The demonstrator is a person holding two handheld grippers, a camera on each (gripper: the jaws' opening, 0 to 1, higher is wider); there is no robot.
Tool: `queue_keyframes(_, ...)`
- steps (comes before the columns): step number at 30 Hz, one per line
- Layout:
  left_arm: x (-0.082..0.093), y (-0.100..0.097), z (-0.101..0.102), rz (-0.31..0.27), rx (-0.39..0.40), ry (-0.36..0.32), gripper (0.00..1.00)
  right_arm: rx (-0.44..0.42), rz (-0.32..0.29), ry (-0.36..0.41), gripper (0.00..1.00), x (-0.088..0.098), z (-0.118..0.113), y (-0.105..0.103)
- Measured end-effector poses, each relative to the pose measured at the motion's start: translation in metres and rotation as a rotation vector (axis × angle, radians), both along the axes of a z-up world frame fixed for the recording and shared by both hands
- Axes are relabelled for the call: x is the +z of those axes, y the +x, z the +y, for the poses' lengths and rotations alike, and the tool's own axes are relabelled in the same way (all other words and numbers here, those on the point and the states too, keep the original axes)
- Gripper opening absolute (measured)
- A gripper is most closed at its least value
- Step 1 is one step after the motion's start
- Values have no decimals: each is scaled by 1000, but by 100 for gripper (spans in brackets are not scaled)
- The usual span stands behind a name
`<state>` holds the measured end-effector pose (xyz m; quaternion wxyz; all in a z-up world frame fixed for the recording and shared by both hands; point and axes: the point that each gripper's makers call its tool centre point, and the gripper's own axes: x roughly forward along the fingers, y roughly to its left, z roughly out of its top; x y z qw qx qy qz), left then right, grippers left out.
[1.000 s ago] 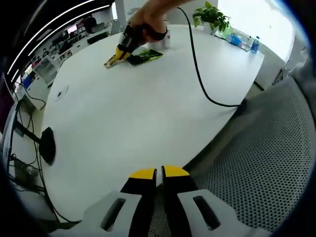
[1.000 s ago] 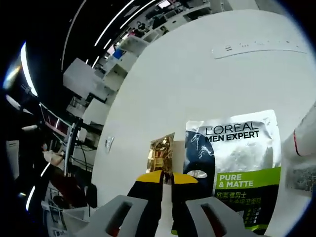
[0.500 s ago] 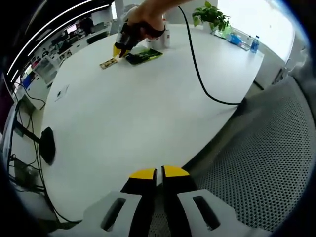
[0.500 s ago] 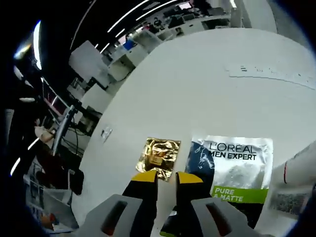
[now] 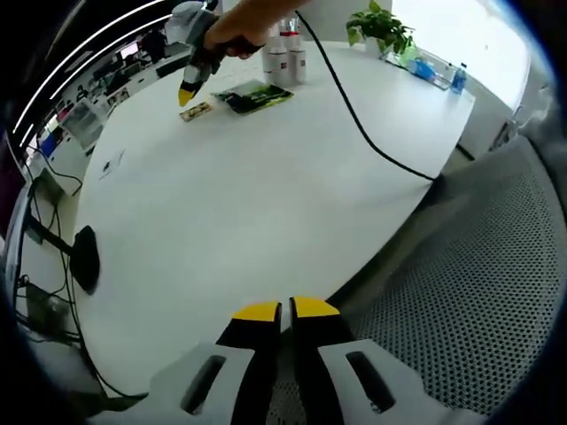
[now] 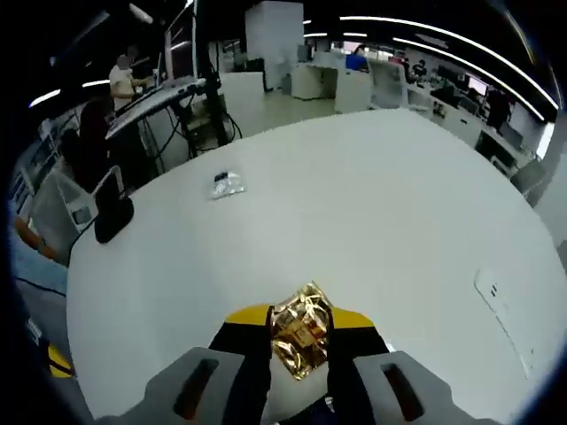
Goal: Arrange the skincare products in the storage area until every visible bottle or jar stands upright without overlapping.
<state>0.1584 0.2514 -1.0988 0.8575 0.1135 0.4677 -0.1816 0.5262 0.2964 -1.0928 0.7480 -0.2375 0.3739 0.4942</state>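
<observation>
My right tool (image 6: 299, 320) is raised above the white worktop (image 6: 372, 212), and its open jaws frame the gold foil sachet (image 6: 301, 341), though I cannot tell if it is gripped or lying below; my left tool (image 5: 283, 312) rests clenched and empty at the near worktop edge. To do this well, I judge I should keep the sachet clear of the bottles and lay it flat without overlap. Count: one gold sachet, one green-and-black sachet (image 5: 258, 97), at least two white bottles (image 5: 285, 60) standing upright beyond it.
</observation>
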Motion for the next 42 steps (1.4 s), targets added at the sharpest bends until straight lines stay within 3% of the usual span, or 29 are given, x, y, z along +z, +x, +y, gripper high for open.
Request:
queue_keyframes(2, 0, 0, 0, 1, 0, 0, 0, 23, -11, -49, 21, -7, -5, 2)
queue_keyframes(8, -2, -1, 1, 7, -2, 3, 0, 15, 8, -94, 21, -26, -20, -1)
queue_keyframes(9, -2, -1, 1, 10, -3, 4, 0, -1, 3, -56, 21, -22, -18, 0)
queue_keyframes(14, -2, -2, 0, 11, -7, 3, 0, -48, 14, -56, 21, -20, -27, 0)
queue_keyframes(21, -3, -2, 1, 15, -10, 8, 0, 0, -30, -91, 20, -15, -26, -3)
queue_keyframes(23, -3, -3, 1, 14, -9, 9, 0, 32, -126, -26, 14, 5, -12, 4)
queue_keyframes(27, -4, -3, 1, 15, -8, 8, 0, 43, -107, 17, 22, 13, 10, 3)
queue_keyframes(30, -4, -3, 1, 17, -8, 9, 0, 64, -98, 42, 22, 18, 30, 1)
queue_keyframes(32, -5, -3, 2, 18, -6, 8, 0, 77, -58, 69, 23, 18, 46, -6)
queue_keyframes(42, -11, -9, 4, 35, -1, 9, 0, 159, -66, 93, 29, 25, 110, -8)
